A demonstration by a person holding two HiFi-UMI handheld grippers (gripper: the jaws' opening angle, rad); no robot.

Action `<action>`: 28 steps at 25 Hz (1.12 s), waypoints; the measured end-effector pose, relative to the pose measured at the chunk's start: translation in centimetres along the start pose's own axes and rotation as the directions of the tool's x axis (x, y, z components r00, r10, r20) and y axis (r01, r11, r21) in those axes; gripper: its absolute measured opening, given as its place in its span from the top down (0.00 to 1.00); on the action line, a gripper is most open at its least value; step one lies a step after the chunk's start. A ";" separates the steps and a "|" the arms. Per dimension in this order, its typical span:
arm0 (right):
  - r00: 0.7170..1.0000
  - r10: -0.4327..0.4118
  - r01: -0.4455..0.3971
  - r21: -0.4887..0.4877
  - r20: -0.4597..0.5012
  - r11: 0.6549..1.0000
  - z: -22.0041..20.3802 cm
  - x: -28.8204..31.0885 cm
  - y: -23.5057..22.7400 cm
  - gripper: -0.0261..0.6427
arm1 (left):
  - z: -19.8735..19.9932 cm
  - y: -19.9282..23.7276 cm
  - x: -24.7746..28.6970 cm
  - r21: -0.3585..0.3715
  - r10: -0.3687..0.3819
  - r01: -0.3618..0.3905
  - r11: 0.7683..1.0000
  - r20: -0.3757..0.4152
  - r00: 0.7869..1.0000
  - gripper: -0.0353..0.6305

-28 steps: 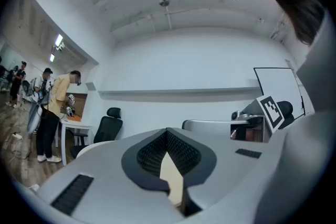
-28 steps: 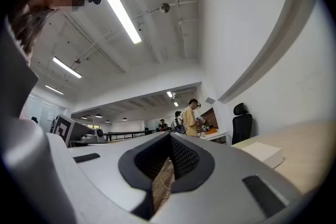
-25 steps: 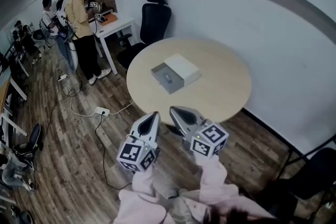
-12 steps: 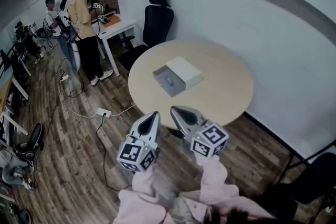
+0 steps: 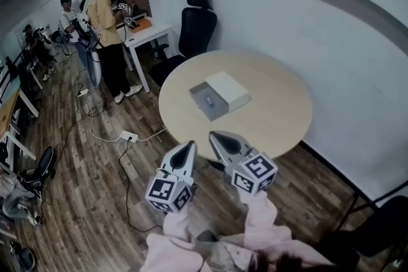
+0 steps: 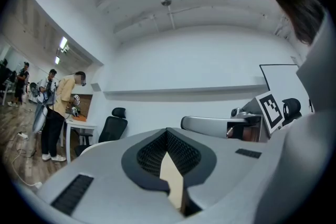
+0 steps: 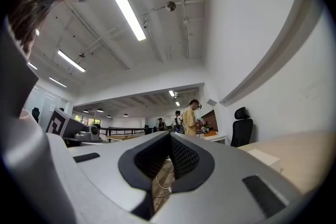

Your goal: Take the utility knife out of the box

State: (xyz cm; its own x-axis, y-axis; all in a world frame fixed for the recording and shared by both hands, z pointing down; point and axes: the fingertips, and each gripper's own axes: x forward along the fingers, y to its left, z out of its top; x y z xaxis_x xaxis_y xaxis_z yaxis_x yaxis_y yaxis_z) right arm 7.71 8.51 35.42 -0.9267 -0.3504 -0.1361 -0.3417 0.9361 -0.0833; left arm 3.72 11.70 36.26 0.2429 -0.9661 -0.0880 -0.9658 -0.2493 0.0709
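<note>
A round pale wooden table [image 5: 268, 118] stands against a white wall. A shallow grey open box [image 5: 203, 105] sits near its middle, with a flat white cover [image 5: 227, 88] lying against the box's right side. The small dark utility knife [image 5: 207, 99] lies inside the grey box, untouched. Any print on the box or knife is too small to read.

Both grippers hang short of the table's near edge, well apart from the box, held by arms in pale pink sleeves [image 5: 258, 221]. The left gripper [image 5: 190, 145] is clenched with nothing in it: in its own view [image 6: 167, 132] the jaw tips meet and only the tabletop shows through the gap behind them. The right gripper [image 5: 213, 135] is likewise clamped empty, its ribbed pads together [image 7: 169, 135], with the white cover [image 7: 266, 158] off to its right. Each carries a cube bearing black-and-white square markers [image 5: 167, 192], the only legible pattern in view.

A black office chair [image 5: 194, 25] stands behind the table. A person in a yellow shirt [image 5: 105, 13] stands at a white desk [image 5: 145, 33]. A white power strip [image 5: 129, 136] lies on the wooden plank floor [image 5: 95, 175].
</note>
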 end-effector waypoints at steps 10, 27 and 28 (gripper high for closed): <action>1.000 0.004 -0.004 0.012 -0.001 1.000 -0.6 3.9 -1.0 0.98 | -0.2 3.8 0.9 -0.005 0.021 -0.021 1.000 -0.016 1.000 0.94; 0.997 -0.074 0.074 0.016 -0.015 0.997 -2.0 10.9 -5.2 0.98 | -0.5 11.2 6.0 -0.024 -0.054 0.053 0.998 -0.026 0.998 0.94; 0.997 -0.079 0.079 0.016 -0.016 0.997 -2.1 11.3 -5.4 0.98 | -0.6 11.5 6.3 -0.027 -0.060 0.059 0.998 -0.026 0.998 0.94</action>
State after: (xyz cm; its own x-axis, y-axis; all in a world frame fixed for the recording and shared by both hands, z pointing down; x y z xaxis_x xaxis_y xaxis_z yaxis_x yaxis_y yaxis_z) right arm -1.22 -0.42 36.41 -0.8992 -0.4226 -0.1134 -0.4115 0.9048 -0.1091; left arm -5.78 2.72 37.10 0.3028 -0.9507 -0.0663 -0.9469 -0.3080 0.0918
